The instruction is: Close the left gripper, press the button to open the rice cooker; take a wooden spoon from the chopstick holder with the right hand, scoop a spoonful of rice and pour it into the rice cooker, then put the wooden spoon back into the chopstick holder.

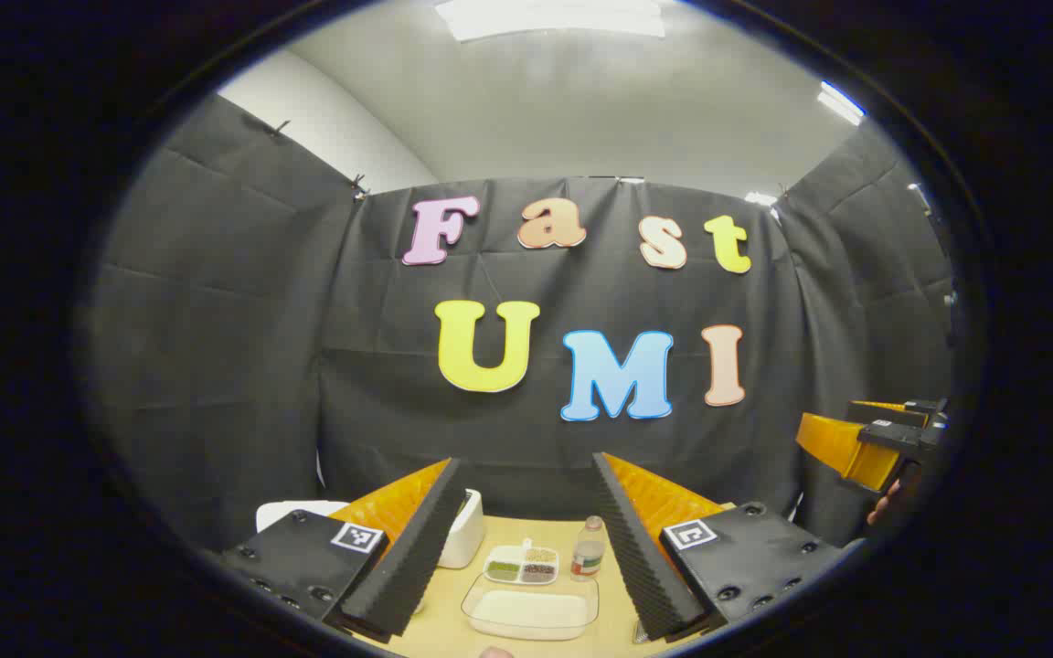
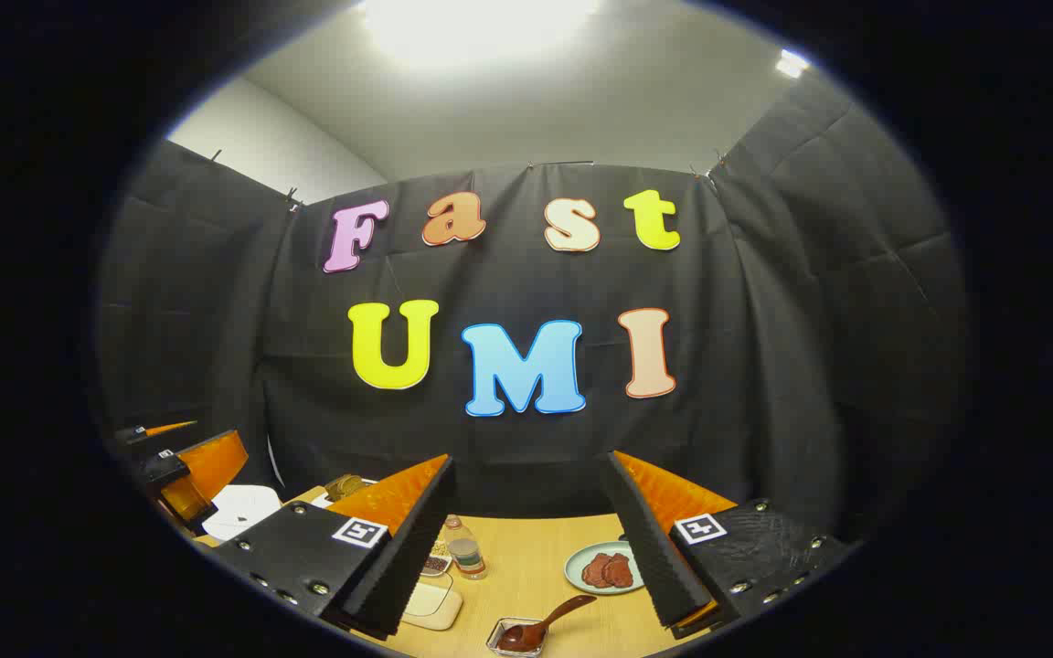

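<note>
A: Where's the rice cooker?
B: In the left gripper view the white rice cooker [image 1: 464, 530] sits at the back left of the wooden worktop [image 1: 613, 612], partly hidden behind the left claw [image 1: 526, 562]. Its body is smooth with rounded corners.

A: And the rice?
B: A clear, shallow, rounded-rectangle tray of white rice [image 1: 531, 608] lies near the front edge, between that claw's fingers as seen. Just behind it stands a small divided dish of grains [image 1: 523, 565], and a little clear bottle [image 1: 589, 548] beside that.

A: The spoon?
B: In the right gripper view a dark brown wooden spoon [image 2: 540, 626] rests with its bowl in a small square dish [image 2: 515, 637] at the front edge, handle tilted up to the right. I can't make out the chopstick holder.

A: State of the claws?
B: Both are spread wide, holding nothing; their ribbed pads face each other across open air. The right claw [image 2: 526, 557] hangs above the worktop, well apart from the spoon.

A: Room to move?
B: Bare wood stretches between the spoon and a pale round plate of reddish slices [image 2: 604, 568]
</note>
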Motion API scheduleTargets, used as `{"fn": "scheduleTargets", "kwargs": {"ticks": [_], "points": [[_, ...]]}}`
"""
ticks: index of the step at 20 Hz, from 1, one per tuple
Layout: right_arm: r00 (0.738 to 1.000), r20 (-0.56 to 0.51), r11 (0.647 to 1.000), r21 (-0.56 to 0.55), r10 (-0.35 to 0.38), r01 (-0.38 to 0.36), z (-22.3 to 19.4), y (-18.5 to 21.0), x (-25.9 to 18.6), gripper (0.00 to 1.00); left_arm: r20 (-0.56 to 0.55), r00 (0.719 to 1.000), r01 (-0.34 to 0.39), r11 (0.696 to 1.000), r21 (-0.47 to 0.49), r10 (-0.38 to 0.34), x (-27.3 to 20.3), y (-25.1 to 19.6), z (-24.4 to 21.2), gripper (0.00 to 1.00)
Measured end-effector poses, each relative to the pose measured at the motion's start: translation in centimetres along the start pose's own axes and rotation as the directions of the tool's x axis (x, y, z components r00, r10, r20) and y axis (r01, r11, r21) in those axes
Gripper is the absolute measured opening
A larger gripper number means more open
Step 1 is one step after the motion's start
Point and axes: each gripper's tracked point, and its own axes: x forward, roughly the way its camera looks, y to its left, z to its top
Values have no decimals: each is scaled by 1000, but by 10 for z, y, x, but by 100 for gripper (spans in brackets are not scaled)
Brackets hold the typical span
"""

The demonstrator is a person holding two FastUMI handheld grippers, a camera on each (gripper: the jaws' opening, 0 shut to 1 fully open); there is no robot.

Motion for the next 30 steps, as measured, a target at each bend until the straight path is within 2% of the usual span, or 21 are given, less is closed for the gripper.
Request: {"fn": "scheduleTargets", "kwargs": {"ticks": [3, 6, 7, 10, 12, 15, 21, 22, 23, 26, 28, 29, 30], "points": [[1000, -6, 1000, -9, -17, 17, -3, -3, 0, 98, -18, 1000, -17, 1000, 0, 17, -1, 8, -6, 99], [999, -3, 999, -8, -47, 47, -2, -9, 0, 98, 19, 999, -43, 999, 1, 43, -9, 19, 1, 96], [998, -3, 998, -12, -55, 55, -1, -11, -1, 98, 28, 999, -47, 999, 6, 46, -8, 21, 3, 99], [998, -1, 998, -16, -66, 66, -3, -12, -6, 98, 16, 999, -43, 999, 11, 43, -5, 25, -1, 99], [998, -8, 997, -19, -69, 69, -6, -12, -8, 98, 20, 998, -56, 998, 22, 55, -3, 32, 0, 93], [997, -12, 997, -24, -75, 75, -7, -14, -13, 98, 41, 997, -61, 998, 30, 60, -5, 35, 3, 98], [995, -19, 996, -14, -93, 93, -10, -17, -18, 98, 24, 999, -42, 999, 15, 42, -5, 41, -4, 98], [995, -25, 996, -11, -93, 93, -13, -16, -19, 98, 17, 999, -43, 999, 23, 42, -3, 43, -6, 95], [995, -31, 996, -11, -92, 92, -15, -15, -19, 98, 10, 998, -56, 998, 36, 55, -2, 49, -9, 99], [995, -44, 996, -18, -93, 93, -20, -16, -18, 98, 5, 997, -73, 996, 52, 73, -2, 59, -14, 93], [994, -45, 995, -18, -96, 95, -21, -15, -18, 98, -18, 997, -80, 995, 56, 81, 4, 72, -24, 78], [994, -49, 996, -20, -93, 92, -22, -14, -17, 98, -40, 997, -69, 996, 55, 71, 5, 74, -31, 75], [994, -56, 996, -24, -92, 91, -26, -14, -16, 98, -63, 995, -67, 996, 54, 71, 5, 81, -37, 59]]}}
